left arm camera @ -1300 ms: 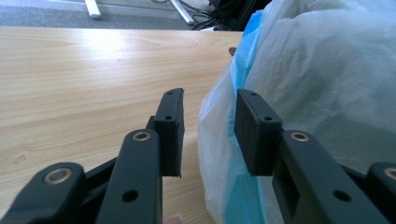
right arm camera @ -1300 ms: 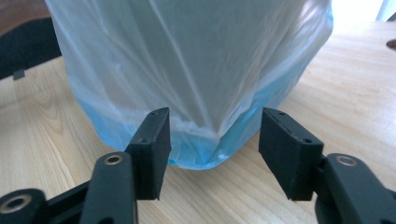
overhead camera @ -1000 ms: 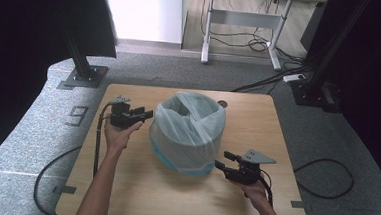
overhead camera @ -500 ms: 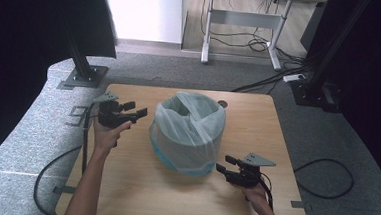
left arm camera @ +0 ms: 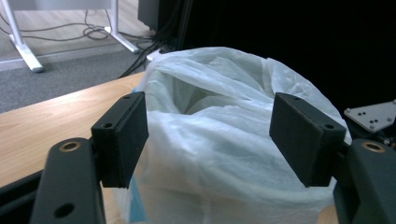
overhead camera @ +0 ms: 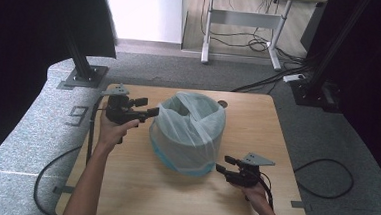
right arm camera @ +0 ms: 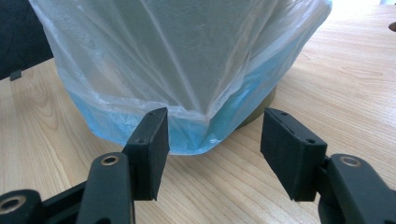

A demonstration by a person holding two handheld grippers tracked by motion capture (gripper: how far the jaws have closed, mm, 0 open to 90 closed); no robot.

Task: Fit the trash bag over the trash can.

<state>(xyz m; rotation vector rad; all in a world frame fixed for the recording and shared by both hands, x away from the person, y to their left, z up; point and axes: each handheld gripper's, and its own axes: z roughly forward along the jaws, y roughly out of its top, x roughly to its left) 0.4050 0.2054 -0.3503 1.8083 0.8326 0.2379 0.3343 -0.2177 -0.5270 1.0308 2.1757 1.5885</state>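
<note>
- A round bin lined with a thin, translucent white plastic bag (overhead camera: 188,132) stands near the middle of my pale wood-grain counter (overhead camera: 138,184).
- The bag film is crinkled and soft, folded over the rim and draped down the outside wall; its mouth sags inward in loose pleats.
- Low on the bin the film looks pale blue (right arm camera: 140,126), and its bottom hem hangs in a wavy edge just above the counter.
- In the right gripper view a bit of dull olive base (right arm camera: 259,112) peeks out under the hem, resting on the wood.
- My left gripper (overhead camera: 146,108), matt black with a grey three-cornered plate on top, hangs beside the bin's left side up near the rim, close to the bag; I cannot tell whether it touches.
- Its fingers (left arm camera: 122,135) are flat, rectangular black pads with a fine grainy face, standing well apart, with the bag's puffed top between them in the left gripper view and nothing clamped.
- My right gripper (overhead camera: 223,163) sits low by the counter at the bin's near right side, pointing at the hem.
- Its fingers (right arm camera: 152,149) are the same blocky black pads, spread apart and empty, just short of the blue fold.
- A black cable (overhead camera: 49,179) curls off the counter's left edge onto grey speckled carpet (overhead camera: 21,142).
</note>
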